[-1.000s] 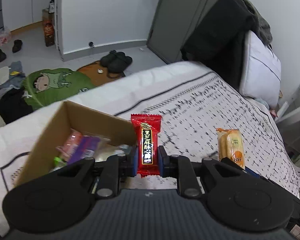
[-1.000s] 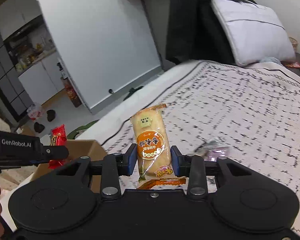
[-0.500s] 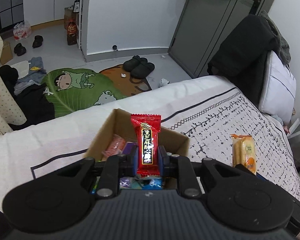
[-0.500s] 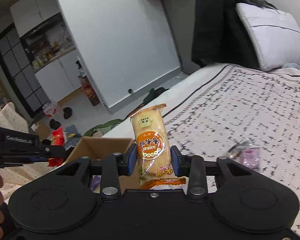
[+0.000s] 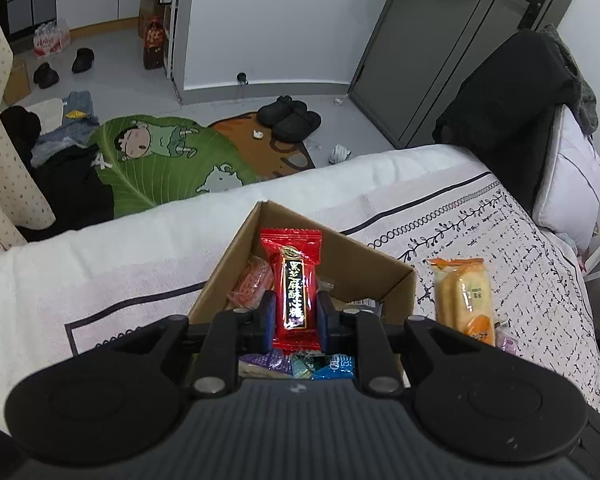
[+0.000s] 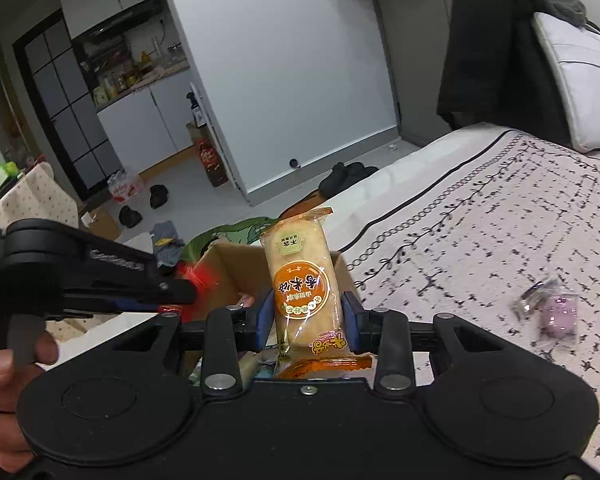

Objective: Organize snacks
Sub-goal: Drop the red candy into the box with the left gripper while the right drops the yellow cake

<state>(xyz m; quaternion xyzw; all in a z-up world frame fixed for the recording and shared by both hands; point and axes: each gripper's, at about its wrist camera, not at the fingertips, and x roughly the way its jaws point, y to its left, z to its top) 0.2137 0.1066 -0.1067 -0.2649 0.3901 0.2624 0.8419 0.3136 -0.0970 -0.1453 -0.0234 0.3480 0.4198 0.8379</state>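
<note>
The bed [image 5: 480,216], under a patterned cover, carries an open cardboard box [image 5: 380,276] that already holds several small wrapped snacks. In the left wrist view the box sits dead centre, straight ahead at 12 o'clock from the left tongs [image 5: 292,316], whose jaws are clamped on the lower half of a red candy packet [image 5: 294,280] held upright over the box. At 3 o'clock from it the right tongs [image 6: 306,320] pinch a yellow rice cracker packet [image 6: 302,280] by its lower part, upright too, near the box's right wall. A small pink sweet in clear wrap [image 6: 556,310] lies loose on the cover, well apart at 3 o'clock in the right wrist view. Both packets look light, with slick, crinkly film; the cracker is probably brittle, so a gentle hold across the sealed end or narrow sides suits it best.
</note>
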